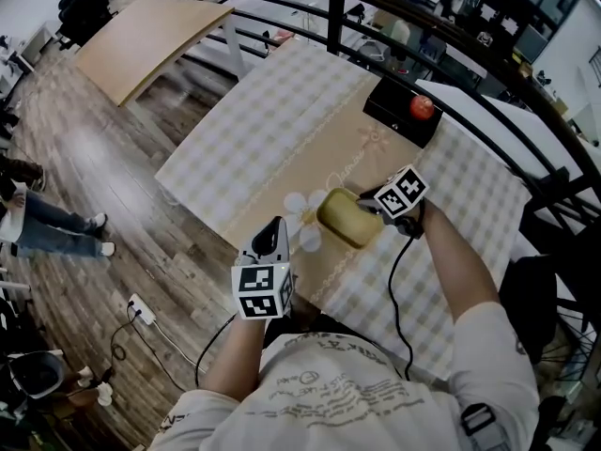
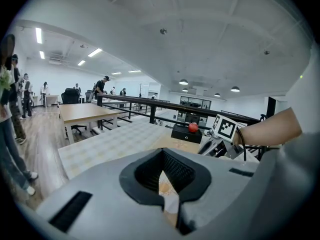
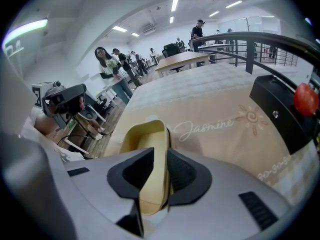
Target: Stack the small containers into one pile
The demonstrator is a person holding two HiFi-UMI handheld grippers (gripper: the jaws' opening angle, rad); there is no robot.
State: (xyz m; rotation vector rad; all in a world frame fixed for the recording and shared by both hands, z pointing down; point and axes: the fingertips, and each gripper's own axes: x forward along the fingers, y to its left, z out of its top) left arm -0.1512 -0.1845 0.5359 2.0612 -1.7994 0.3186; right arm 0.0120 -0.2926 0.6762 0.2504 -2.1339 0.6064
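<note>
A yellow small container (image 1: 346, 217) sits on the beige strip of the tablecloth, near its front edge; whether others are nested inside it I cannot tell. My right gripper (image 1: 369, 205) reaches its right rim. In the right gripper view the container (image 3: 145, 139) has its wall standing between the jaws, and a slim gap shows beside the left pad, so the right gripper (image 3: 160, 153) is open around the rim. My left gripper (image 1: 274, 225) hovers at the table's front edge, left of the container, shut and empty (image 2: 161, 153).
A black box (image 1: 402, 113) with a red ball (image 1: 423, 107) on it stands at the far side of the checked table (image 1: 272, 130). A dark railing (image 1: 488, 59) curves behind it. People stand on the wooden floor at left (image 1: 38, 219).
</note>
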